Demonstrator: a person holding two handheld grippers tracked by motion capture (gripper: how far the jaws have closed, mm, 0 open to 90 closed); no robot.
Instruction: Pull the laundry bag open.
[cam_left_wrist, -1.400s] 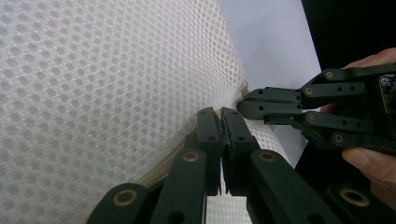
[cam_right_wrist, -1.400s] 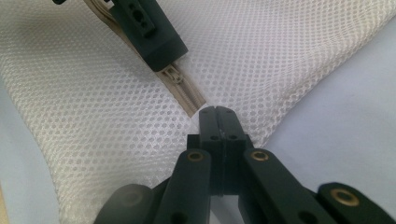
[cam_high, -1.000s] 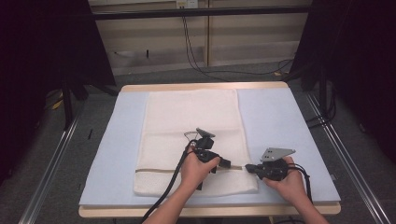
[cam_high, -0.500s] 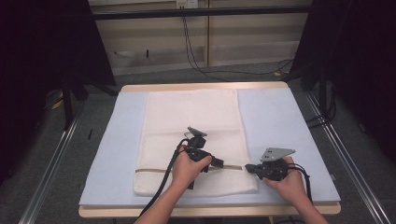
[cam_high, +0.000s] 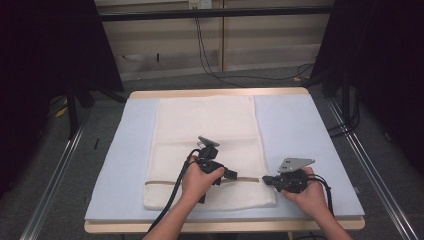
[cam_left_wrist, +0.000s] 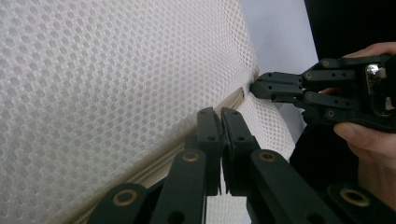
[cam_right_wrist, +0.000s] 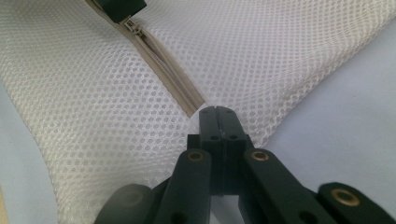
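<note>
From above, your left gripper (cam_high: 231, 174) and right gripper (cam_high: 266, 179) meet over the zip (cam_high: 165, 182) of the mesh bag (cam_high: 205, 125) on the worktop (cam_high: 300, 125). Left gripper view: jaws closed at the zip. Right gripper view: jaws closed, pinching the bag beside the zip's end.

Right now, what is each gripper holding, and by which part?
The right gripper pinches the mesh bag at its edge, beside the end of the zipper. The left gripper, jaws shut, sits on the zipper line, apparently gripping the zipper pull.
</note>
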